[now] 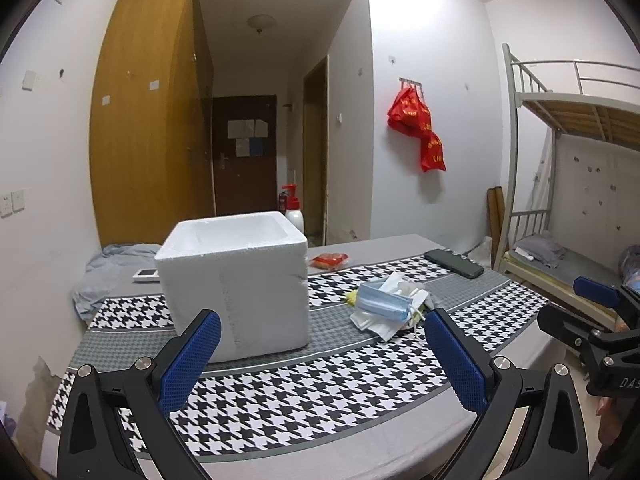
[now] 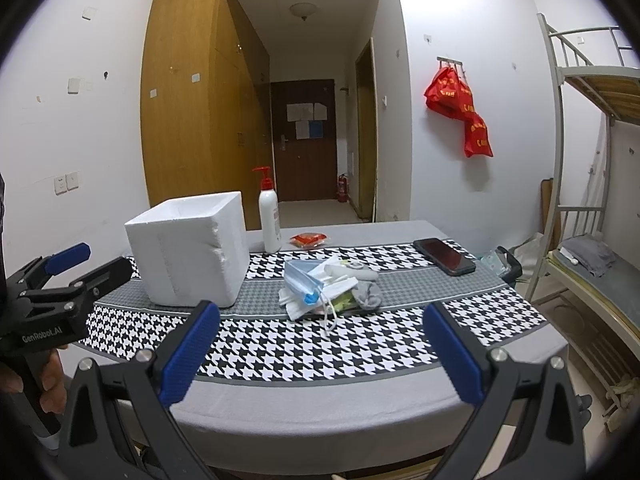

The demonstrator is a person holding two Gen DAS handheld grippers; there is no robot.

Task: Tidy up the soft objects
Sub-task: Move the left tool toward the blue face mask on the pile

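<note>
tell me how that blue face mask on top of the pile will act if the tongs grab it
The blue face mask is thin pleated fabric, so it will probably go floppy and drape from the grip. It looks very light. Its ear loops trail among the white cloths and grey sock, so a lift may drag neighbours along. Both tongs hang open, short of the pile.

left gripper [image 1: 322, 344] black frame with 2 blue textured pads, silver screws, right gripper [image 2: 318, 336] alike, white "GenRobot.AI" lettering lower left of right wrist view
</note>
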